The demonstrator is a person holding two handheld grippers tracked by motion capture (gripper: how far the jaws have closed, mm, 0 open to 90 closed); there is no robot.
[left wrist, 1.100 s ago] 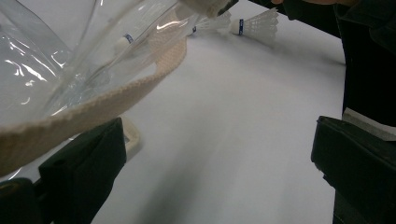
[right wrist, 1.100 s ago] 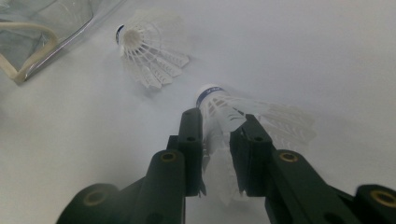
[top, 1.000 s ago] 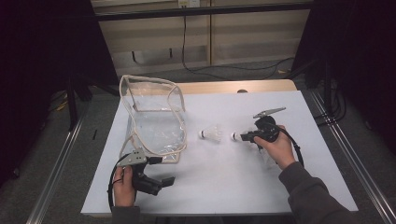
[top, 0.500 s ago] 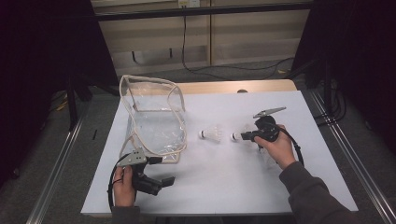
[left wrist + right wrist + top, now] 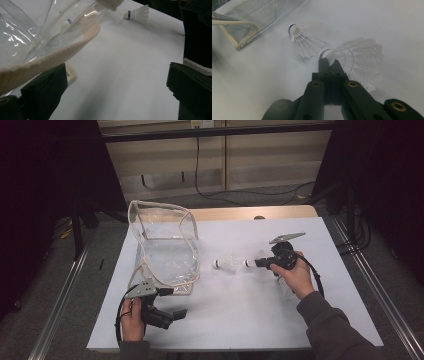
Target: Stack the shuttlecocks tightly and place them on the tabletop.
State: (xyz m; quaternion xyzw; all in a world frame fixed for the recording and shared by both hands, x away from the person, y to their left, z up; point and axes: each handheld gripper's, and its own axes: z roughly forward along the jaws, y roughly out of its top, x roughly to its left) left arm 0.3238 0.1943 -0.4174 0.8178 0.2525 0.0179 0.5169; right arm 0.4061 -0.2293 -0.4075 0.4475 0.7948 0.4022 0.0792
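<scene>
Darkness swallows the left edge of the high view, where the floor and a metal rail [image 5: 60, 295] are barely readable. At the lower left of that view the left hand-held gripper [image 5: 172, 316] lies low over the white counter [image 5: 240, 315], just below the clear bag [image 5: 165, 247]; its own view shows the two black jaws standing wide apart with bare counter between them, holding nothing, while the bag's cream trim [image 5: 62, 51] crosses the upper left and cuts off the left jaw's top. A shape with a blue band shows blurred through the plastic there, too vague to name. Right of the bag, at mid frame, a loose shuttlecock [image 5: 227, 263] lies on its side on the counter. Just beside it, the right hand-held gripper [image 5: 251, 263] has just been closing, its jaws now pressed together on the cork end of a second shuttlecock [image 5: 359, 56], whose feathers spread to the right of the jaws. Open white counter runs below and right of both shuttlecocks. Beyond the counter's far edge stand pale panels and a hanging cable [image 5: 196, 165]; the right side is dark.
</scene>
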